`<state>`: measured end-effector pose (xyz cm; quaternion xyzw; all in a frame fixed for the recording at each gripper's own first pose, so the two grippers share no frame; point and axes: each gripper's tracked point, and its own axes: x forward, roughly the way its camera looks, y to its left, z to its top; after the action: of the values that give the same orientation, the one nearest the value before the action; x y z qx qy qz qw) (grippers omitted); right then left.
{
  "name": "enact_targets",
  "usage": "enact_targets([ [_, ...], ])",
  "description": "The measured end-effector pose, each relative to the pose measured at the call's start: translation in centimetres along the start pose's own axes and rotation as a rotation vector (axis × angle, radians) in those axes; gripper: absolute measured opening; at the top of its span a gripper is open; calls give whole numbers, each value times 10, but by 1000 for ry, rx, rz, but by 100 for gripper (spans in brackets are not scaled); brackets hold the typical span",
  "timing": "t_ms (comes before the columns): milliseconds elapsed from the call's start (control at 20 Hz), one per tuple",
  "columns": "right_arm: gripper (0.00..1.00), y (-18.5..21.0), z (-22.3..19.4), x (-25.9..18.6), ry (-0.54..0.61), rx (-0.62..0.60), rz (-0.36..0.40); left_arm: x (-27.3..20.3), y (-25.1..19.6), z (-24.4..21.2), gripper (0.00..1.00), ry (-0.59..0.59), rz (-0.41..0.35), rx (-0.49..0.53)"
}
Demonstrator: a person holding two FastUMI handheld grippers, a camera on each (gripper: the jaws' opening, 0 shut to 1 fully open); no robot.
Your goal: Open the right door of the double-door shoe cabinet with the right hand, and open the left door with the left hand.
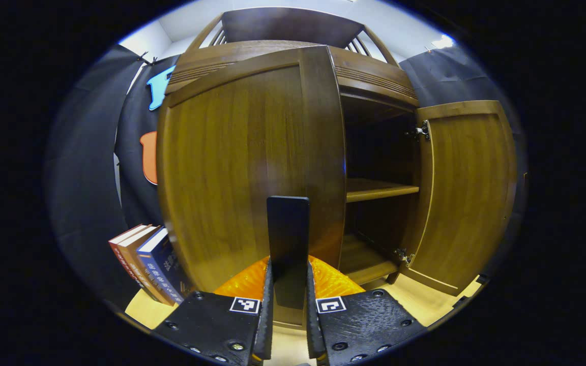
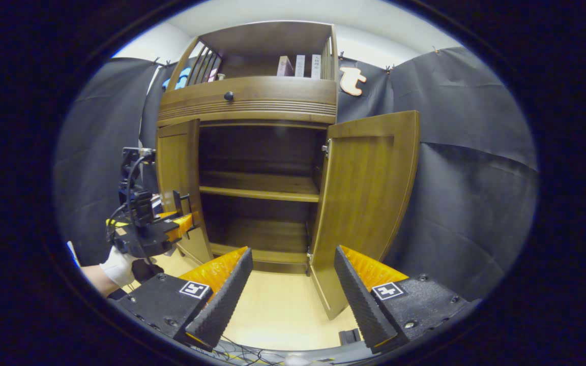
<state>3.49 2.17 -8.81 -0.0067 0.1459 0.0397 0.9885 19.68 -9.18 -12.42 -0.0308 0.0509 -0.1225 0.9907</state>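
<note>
In the left gripper view, the wooden shoe cabinet's left door [image 1: 242,168] is swung partly out toward me. My left gripper [image 1: 289,269] is shut on its dark upright handle [image 1: 288,229]. The right door [image 1: 468,193] stands wide open, showing the dark inside and a shelf [image 1: 379,189]. In the right gripper view, the left door [image 2: 178,178] and the right door [image 2: 367,203] both stand out from the cabinet. My right gripper [image 2: 293,274] is open in front of the opening with nothing between its fingers. The left gripper [image 2: 183,221], held by a gloved hand [image 2: 117,267], is at the left door's edge.
Several books [image 1: 145,262] lean on the floor to the left of the cabinet. A drawer with a round knob [image 2: 229,95] sits above the doors, and more books [image 2: 300,66] stand on the top shelf. Cables [image 2: 252,351] lie on the pale floor near me.
</note>
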Motion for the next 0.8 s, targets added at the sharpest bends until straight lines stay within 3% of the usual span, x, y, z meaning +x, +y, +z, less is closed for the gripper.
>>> enact_targets([
  [100, 100, 6, -3, -3, 3, -2, 9, -20, 12, -3, 26, 2, 14, -8],
  [200, 100, 13, -6, -5, 6, -2, 22, -38, 23, -6, 17, 2, 21, -13],
  [250, 100, 17, -6, -7, 5, -1, 29, -45, 29, -6, 25, -2, 25, -11],
  [300, 100, 20, -6, -8, 5, -3, 35, -52, 35, -7, 17, 1, 31, -11],
  [450, 100, 30, -5, -13, -2, -4, 53, -71, 55, -11, 17, 8, 59, -6],
  [500, 100, 34, -5, -14, -5, -5, 60, -74, 59, -11, 9, 7, 66, -10],
  [800, 100, 50, -15, -23, -12, -5, 80, -89, 96, -17, 9, 17, 118, -17],
])
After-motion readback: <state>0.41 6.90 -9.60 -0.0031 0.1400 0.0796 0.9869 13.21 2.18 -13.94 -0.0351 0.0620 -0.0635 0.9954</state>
